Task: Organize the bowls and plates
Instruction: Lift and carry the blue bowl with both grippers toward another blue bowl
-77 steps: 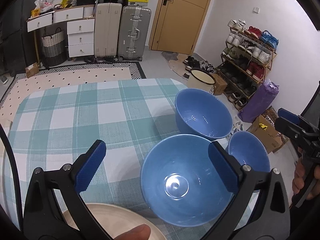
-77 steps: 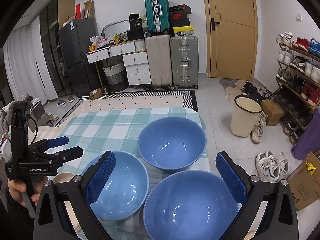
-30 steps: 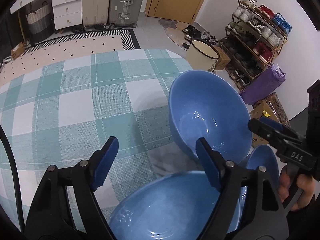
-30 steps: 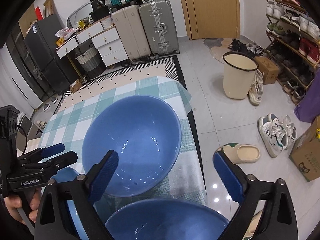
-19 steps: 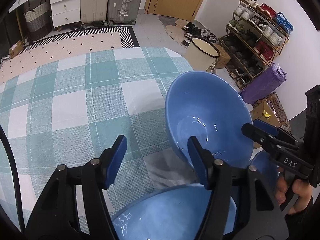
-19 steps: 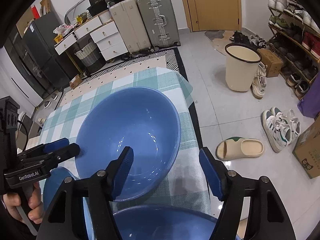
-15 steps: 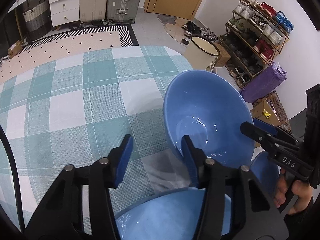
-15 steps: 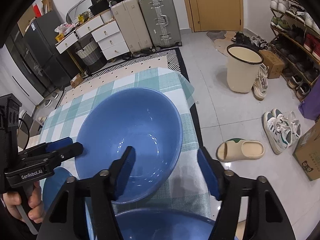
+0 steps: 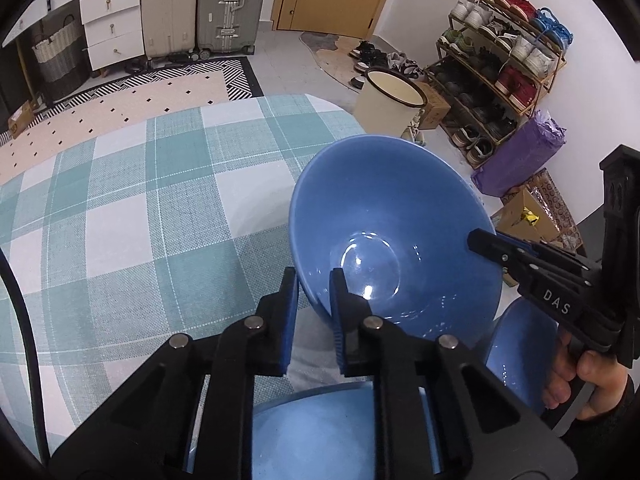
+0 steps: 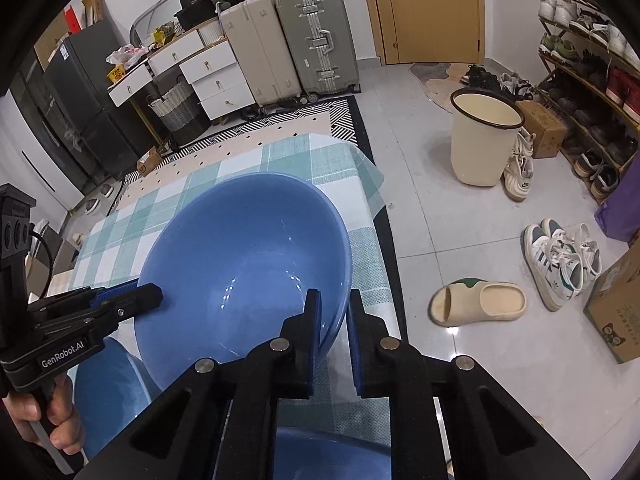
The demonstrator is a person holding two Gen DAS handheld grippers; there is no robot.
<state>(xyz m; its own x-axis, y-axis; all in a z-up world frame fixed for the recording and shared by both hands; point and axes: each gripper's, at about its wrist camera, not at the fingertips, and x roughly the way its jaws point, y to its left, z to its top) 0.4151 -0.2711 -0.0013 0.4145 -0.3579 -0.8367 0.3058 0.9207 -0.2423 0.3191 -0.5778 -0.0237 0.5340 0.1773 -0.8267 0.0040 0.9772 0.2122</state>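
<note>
Jaws of both grippers, left gripper and right gripper, clamped on big blue bowl rim, 7 and 5 o'clock; grasp step; next: lift level, nest.

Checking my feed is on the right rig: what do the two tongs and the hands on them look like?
Both tongs are black plastic frames with blue ribbed pads and silver pivot bolts. The left tongs read "GenRobot.AI" in white on the side; the right tongs read "DAS". A black cable runs from the left unit. Bare fingers wrap each black handle; a dark sleeve covers the right wrist.
</note>
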